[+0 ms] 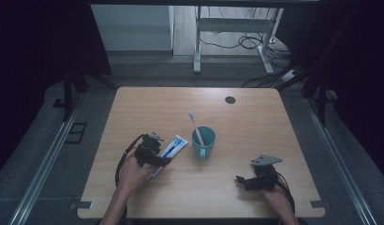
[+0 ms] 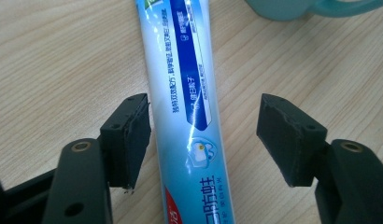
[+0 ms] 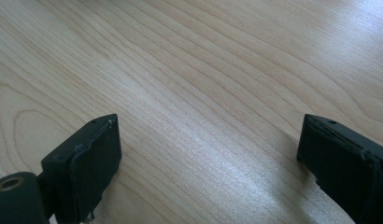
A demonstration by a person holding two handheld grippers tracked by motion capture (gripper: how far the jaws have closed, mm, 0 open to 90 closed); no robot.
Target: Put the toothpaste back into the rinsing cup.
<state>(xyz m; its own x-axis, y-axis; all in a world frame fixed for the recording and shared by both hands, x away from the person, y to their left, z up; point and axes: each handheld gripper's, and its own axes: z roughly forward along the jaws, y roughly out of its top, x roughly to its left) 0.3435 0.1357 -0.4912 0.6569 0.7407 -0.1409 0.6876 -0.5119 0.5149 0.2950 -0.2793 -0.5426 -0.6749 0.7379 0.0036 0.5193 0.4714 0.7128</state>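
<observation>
While the toothpaste tube point(image 2: 189, 116) lies flat on the wooden table point(image 1: 255, 117), the left gripper point(image 1: 158, 160) sits over its near end with its fingers point(image 2: 126, 140) spread to either side. In the left gripper view one pad stands just beside the tube's edge and the other is well clear of it, so neither presses on the tube. In the high view the tube point(image 1: 173, 146) rests just left of the teal cup point(image 1: 203, 142), slanting toward it, and a toothbrush point(image 1: 195, 127) stands tilted in the cup. A corner of the cup point(image 2: 315, 8) shows at the top of the left gripper view. The right gripper point(image 1: 241, 180) rests near the table's front right, well apart from the cup, its fingers point(image 3: 87, 163) wide open over bare wood with nothing between them.
</observation>
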